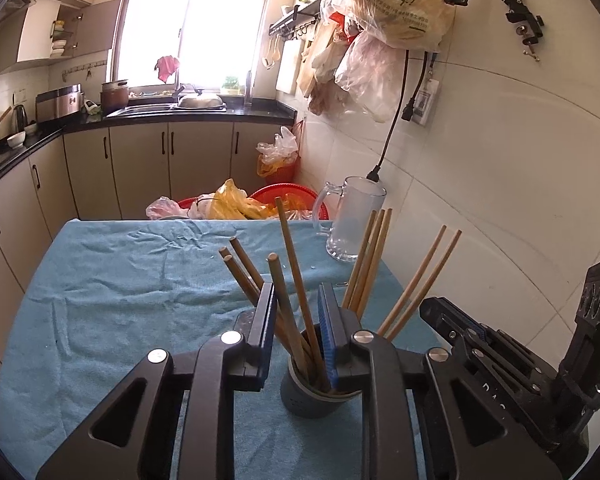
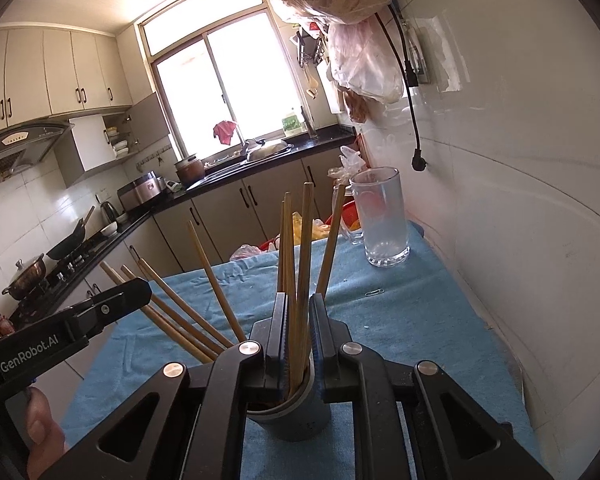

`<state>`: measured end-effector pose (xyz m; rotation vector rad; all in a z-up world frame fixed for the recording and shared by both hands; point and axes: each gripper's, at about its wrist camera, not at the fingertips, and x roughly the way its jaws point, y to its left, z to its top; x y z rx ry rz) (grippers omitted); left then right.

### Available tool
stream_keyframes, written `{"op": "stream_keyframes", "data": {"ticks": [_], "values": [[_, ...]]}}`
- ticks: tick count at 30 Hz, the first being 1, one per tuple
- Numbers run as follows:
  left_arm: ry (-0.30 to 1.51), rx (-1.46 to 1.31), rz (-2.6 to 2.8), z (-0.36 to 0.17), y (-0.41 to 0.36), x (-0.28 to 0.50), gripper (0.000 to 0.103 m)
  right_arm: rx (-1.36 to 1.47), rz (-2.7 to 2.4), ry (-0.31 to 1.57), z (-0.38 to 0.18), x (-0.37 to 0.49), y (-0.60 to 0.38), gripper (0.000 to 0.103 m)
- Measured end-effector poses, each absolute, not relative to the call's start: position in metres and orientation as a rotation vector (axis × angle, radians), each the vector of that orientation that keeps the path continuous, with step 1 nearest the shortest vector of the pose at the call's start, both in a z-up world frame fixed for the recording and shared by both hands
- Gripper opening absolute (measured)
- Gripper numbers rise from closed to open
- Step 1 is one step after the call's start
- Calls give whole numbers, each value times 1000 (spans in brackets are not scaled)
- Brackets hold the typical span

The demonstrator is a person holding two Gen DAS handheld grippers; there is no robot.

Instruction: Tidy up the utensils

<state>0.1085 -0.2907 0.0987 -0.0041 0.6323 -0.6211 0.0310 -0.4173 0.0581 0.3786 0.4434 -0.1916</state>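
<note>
Chopsticks stand fanned in the grey cup on the bench, directly under both tools. The left tool stands narrowly parted around two sticks, seemingly released. The right tool looks nearly closed on several; pad contact is hidden. Next: let go and lift clear.

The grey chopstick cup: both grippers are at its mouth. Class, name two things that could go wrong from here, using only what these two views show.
1. The left gripper and right gripper each have chopsticks between their jaws; pulling away could drag some out or tip the grey cup.
2. The chopsticks lean far outward, so a nudge may topple the cup toward the glass mug on the blue cloth.
</note>
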Motion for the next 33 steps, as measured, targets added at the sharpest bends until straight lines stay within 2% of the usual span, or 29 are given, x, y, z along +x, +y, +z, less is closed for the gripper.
{"op": "stream_keyframes", "data": {"ticks": [3,6,12,14,15,16,17,19,24,26,29,33], "values": [[624,-1,-620,101,-290,105,22,383,-203,442,59,26,-417,16],[608,-3,-609,104,-286,101,29,376,-220,443,59,21,-418,25],[604,3,-575,102,-278,98,34,367,-259,466,54,15,-420,33],[600,7,-550,101,-276,97,42,357,-273,474,53,13,-419,38],[591,12,-533,101,-274,96,45,350,-282,477,53,12,-418,45],[586,17,-520,101,-273,95,53,345,-286,479,53,11,-418,53],[583,20,-512,101,-272,94,60,340,-291,479,53,9,-418,57],[575,21,-489,100,-268,93,65,331,-305,479,55,8,-417,69],[581,16,-439,97,-261,93,78,290,-359,497,57,5,-414,85],[588,17,-401,96,-256,93,84,270,-379,511,57,4,-413,86],[576,60,-311,91,-249,87,87,245,-438,537,57,0,-412,93],[575,101,-240,83,-235,72,89,237,-485,586,52,-11,-409,94]]}}
